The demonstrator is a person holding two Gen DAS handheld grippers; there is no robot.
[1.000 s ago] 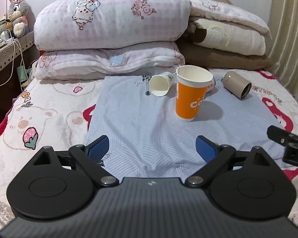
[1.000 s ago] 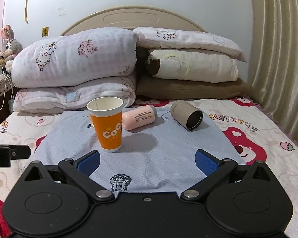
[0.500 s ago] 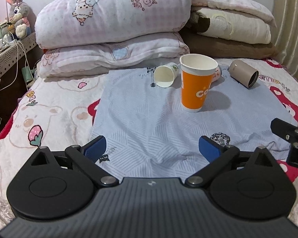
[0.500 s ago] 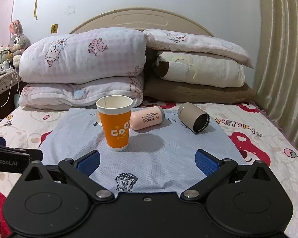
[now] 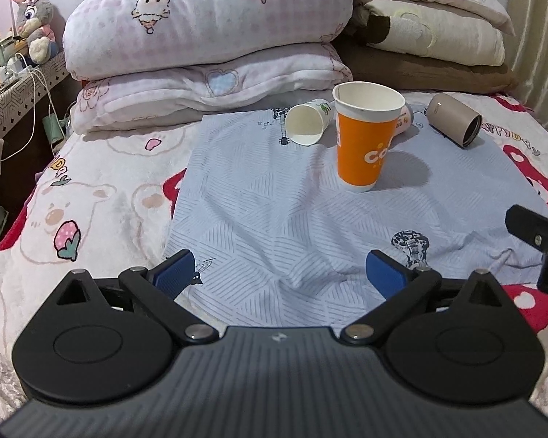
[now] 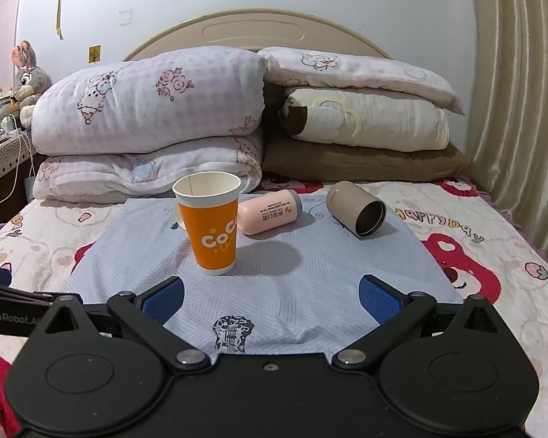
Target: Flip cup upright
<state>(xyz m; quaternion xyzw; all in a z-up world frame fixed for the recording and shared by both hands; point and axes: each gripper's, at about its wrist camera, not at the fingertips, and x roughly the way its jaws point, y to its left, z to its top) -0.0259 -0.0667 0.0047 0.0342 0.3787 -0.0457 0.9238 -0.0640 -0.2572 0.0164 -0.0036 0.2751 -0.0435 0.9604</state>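
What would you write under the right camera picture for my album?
Open right tongs face an upright orange cup, with a pink bottle and tan cup lying on the blue cloth.

1. A cloth (image 6: 292, 292) is spread on the bed (image 6: 493, 241), before the stacked pillows (image 6: 149, 109).
2. 1 cup (image 6: 212, 230) is set upright on the cloth.
3. A bottle (image 6: 270, 211) is laid just behind it, to its right.
4. A canister (image 6: 356, 208) is laid further right.
5. A small cup (image 5: 307, 126) is laid behind the upright cup, to its left.

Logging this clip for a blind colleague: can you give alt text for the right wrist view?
An orange paper cup stands upright on a pale blue cloth spread over a bed, with a pink bottle and a beige cylindrical cup lying on their sides behind it. The open right hand-held gripper is empty.
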